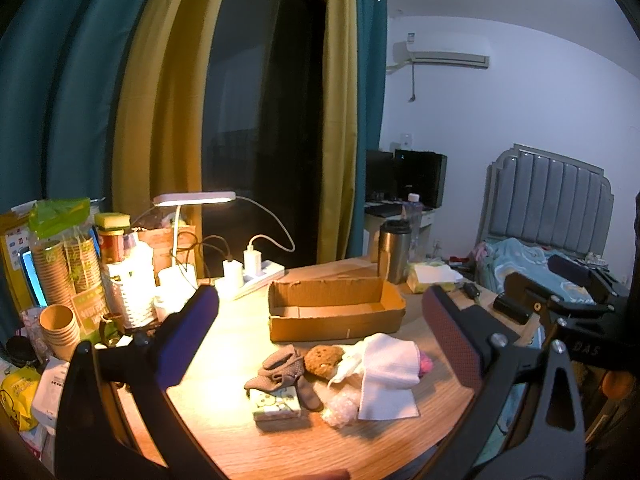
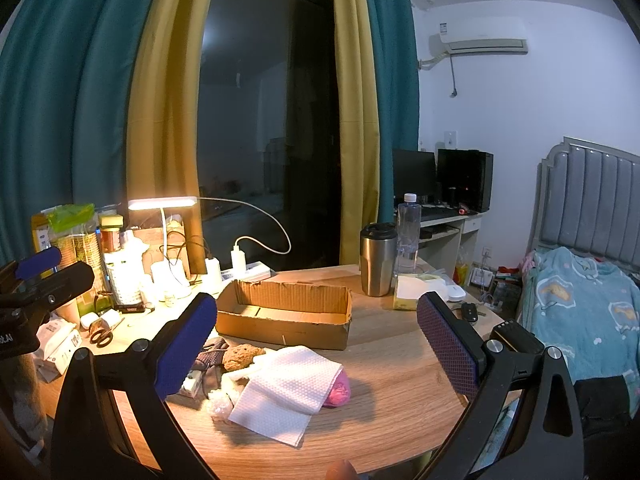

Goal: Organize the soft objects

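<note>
Clutter of soft things lies on the round wooden table (image 1: 224, 420) in the left wrist view: a grey knitted sock (image 1: 282, 370), a brown sponge (image 1: 322, 360) and a folded white cloth (image 1: 390, 376), just before the empty cardboard box (image 1: 336, 312). The left gripper (image 1: 320, 344) hangs above them, jaws wide, holding nothing.

In the right wrist view, the right gripper (image 2: 316, 344) also gapes empty over the cloth, which partly covers a pink soft ball (image 2: 338, 392).

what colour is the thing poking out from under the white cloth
Pink, clearest in the right wrist view.
</note>
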Available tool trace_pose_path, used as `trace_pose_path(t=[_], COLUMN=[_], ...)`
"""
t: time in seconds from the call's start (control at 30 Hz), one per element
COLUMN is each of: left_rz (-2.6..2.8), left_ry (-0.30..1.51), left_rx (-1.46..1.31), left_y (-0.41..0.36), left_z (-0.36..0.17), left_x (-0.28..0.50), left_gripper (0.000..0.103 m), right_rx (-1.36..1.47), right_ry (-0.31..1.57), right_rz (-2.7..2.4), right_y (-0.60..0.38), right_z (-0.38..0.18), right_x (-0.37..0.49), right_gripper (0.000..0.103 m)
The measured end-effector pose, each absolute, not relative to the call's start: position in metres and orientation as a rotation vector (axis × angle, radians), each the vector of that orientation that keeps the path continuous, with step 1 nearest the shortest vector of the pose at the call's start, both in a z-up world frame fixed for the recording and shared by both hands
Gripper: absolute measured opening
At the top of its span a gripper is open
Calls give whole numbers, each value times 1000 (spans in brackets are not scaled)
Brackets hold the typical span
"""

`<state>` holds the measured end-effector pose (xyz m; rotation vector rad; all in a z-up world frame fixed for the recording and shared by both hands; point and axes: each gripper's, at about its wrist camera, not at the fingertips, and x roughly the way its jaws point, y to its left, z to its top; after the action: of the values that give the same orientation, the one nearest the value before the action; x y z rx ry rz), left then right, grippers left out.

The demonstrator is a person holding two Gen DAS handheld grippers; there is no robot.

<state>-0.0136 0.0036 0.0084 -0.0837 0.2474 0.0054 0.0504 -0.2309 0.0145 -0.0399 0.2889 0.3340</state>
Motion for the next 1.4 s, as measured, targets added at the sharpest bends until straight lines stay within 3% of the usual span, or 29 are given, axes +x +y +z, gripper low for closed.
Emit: trace_pose_path(t=[1.4], left_rz=[4], left_ry=[250], left_rx=[-83], left_y=[1], left_z=[10], left_x=[-14], left_gripper=[102], right_rx=[-44], right_ry=[307], right_rz=[354], right_y=[-224], right_z=[15], right_x=[50], right_gripper=[102])
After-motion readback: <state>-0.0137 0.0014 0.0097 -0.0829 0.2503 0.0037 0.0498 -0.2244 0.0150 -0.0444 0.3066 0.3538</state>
